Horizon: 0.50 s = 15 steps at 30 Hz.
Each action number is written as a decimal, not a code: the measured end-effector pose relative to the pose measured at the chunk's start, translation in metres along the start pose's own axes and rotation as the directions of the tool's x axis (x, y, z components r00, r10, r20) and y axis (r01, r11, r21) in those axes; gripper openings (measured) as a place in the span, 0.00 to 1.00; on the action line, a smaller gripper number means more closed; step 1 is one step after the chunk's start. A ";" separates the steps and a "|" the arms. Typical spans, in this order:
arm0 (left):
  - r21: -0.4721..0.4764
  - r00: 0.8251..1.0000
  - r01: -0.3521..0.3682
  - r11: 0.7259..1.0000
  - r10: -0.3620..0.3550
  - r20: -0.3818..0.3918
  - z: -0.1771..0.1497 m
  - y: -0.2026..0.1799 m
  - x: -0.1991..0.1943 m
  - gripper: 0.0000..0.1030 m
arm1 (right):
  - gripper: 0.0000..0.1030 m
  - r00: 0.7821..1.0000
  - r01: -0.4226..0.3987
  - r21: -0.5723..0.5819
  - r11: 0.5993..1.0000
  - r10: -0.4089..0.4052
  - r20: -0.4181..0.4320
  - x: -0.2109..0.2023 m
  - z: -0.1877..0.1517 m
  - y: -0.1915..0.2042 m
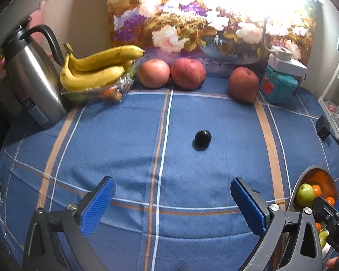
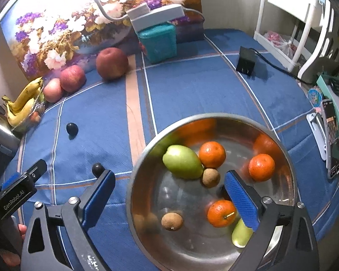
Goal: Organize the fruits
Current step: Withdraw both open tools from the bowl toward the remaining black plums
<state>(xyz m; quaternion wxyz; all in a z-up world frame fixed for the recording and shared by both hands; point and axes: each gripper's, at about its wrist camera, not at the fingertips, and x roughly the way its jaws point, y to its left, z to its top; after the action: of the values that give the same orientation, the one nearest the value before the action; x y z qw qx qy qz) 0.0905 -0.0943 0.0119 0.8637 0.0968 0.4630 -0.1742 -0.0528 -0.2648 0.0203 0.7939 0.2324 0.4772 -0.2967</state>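
Plum [image 1: 203, 138] sits alone mid-cloth, ahead of my left tongs [image 1: 173, 199], which gape empty. Looks small, smooth and soft: I'd pinch its middle gently. My right tongs [image 2: 169, 193] hang wide, empty, over the bowl [image 2: 290, 164].

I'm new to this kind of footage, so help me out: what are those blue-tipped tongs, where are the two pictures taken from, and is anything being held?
A person holds two handheld grippers, each with a camera looking along its fingers. One picture looks from the left gripper, open over the blue tablecloth, toward a dark plum, three apples and bananas beside a steel kettle. The other looks from the right gripper, open above a metal bowl holding tangerines, a green fruit and small brown fruits. Neither gripper holds anything.
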 end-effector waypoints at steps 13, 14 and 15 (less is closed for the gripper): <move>0.004 0.999 -0.009 1.000 0.009 0.047 0.008 0.011 -0.004 1.00 | 0.95 0.998 -0.038 -0.033 0.999 0.040 0.039 0.004 0.000 0.019; 0.005 0.999 -0.019 1.000 0.019 0.043 0.009 0.012 -0.003 1.00 | 0.95 0.998 -0.043 -0.032 0.999 0.044 0.040 0.005 0.000 0.020; 0.007 0.999 -0.032 0.999 0.032 0.043 0.009 0.012 -0.002 1.00 | 0.95 0.998 -0.042 -0.033 0.999 0.043 0.039 0.006 0.000 0.022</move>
<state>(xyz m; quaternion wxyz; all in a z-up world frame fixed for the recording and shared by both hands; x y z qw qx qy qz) 0.1008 -0.0858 0.0189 0.8757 0.1037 0.4422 -0.1639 -0.0355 -0.2506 0.0173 0.8129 0.2237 0.4612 -0.2764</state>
